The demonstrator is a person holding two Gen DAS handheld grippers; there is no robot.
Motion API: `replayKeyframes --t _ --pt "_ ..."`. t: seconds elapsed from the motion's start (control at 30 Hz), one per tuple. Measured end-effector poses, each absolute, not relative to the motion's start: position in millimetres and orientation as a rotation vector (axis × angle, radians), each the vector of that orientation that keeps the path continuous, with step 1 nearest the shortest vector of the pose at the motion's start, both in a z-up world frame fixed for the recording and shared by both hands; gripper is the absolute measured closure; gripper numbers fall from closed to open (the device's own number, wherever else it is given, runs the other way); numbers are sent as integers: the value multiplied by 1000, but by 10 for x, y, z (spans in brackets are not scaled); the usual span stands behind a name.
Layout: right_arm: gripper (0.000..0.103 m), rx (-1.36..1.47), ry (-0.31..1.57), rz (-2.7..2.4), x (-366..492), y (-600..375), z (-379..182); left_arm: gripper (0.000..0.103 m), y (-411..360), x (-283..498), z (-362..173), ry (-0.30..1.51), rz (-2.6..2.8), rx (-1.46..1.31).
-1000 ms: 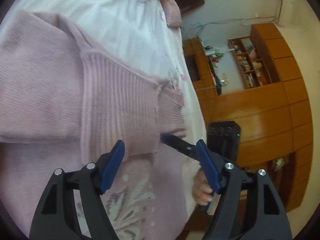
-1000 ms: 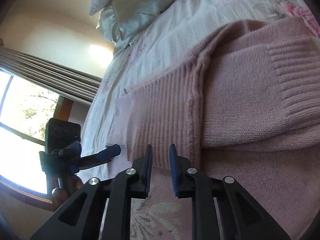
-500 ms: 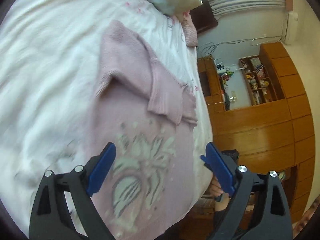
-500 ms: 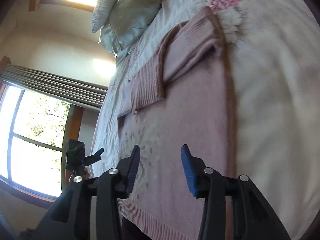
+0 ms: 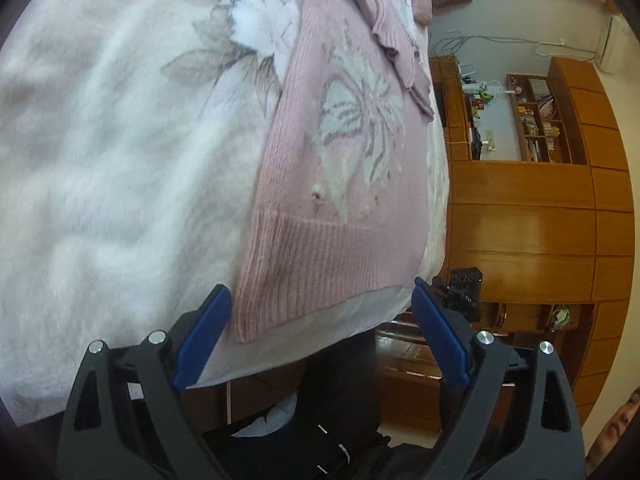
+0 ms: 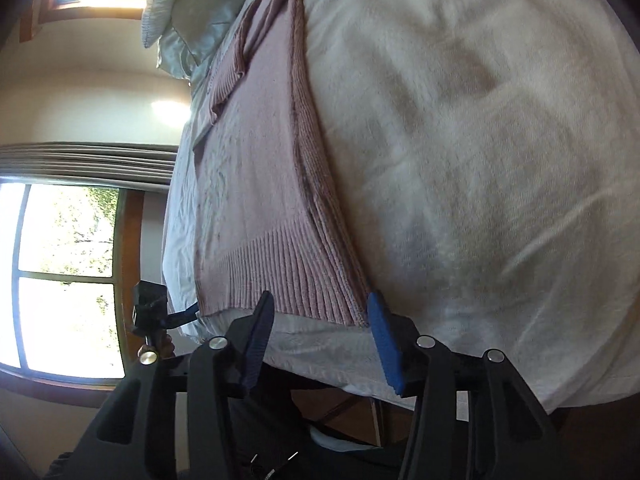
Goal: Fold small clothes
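Presently, a pink knitted sweater (image 5: pixel 344 184) lies flat on the white bedspread (image 5: pixel 120 160), sleeves folded across its upper part, ribbed hem at the bed's near edge. Left gripper (image 5: pixel 320 340) is spread wide and empty, just short of the hem. Right gripper (image 6: pixel 320 336) is likewise spread wide, empty, at the hem's right corner.

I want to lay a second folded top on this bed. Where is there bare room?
Free: the wide white bedspread beside the pink sweater, on its long side away from the wooden cabinets. Crowded: only a thin strip toward the cabinets, and pillows past the sleeves.
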State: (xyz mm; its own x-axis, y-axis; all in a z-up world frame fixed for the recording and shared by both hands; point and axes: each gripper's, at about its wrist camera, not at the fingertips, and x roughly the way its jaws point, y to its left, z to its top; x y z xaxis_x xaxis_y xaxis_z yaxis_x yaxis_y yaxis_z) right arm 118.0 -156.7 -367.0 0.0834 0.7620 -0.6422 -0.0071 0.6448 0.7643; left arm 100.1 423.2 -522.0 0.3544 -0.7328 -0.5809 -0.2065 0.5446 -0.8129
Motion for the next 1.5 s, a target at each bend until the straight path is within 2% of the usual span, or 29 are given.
replayKeyframes --t 0.1,0.43,0.53,0.57,0.6,0.63,0.67,0.73,0.8,0.87,1.07,1.5 --pt "53 671 1391 651 1173 -1519 -3765 12 4135 1010 -5360 1225 -421 -974" --pt "53 722 1386 689 1254 -1520 -3841 12 4135 1199 -5362 1207 -409 -1000" --pt "55 774 1393 725 1246 -1563 -3938 17 4120 1197 -5350 1201 -402 -992" --pt "58 775 1394 742 1244 -1543 -3957 35 4116 1171 -5358 1213 -394 -985" --pt "60 768 1395 752 1242 -1516 -3968 48 4112 1158 -5379 1233 -382 -982" --pt "60 769 1398 759 1241 -1488 -3985 78 4109 1148 -5422 1252 -379 -1003" --pt "62 775 1399 770 1239 -1461 -4000 93 4112 1136 -5467 1265 -377 -1024" --pt "68 774 1396 778 1257 -1437 -4016 93 4118 1134 -5492 1259 -377 -1043" --pt "84 789 1393 781 1285 -1397 -4028 94 4129 1139 -5483 1242 -391 -1072" --pt "89 803 1371 787 1283 -1389 -3988 95 4147 1116 -5427 1199 -418 -1107" --pt "92 868 1257 779 1126 -1517 -3679 96 4262 825 -5159 1008 -461 -1186" --pt "95 884 1190 783 836 -1587 -3434 97 4289 189 -5268 866 -476 -1289"
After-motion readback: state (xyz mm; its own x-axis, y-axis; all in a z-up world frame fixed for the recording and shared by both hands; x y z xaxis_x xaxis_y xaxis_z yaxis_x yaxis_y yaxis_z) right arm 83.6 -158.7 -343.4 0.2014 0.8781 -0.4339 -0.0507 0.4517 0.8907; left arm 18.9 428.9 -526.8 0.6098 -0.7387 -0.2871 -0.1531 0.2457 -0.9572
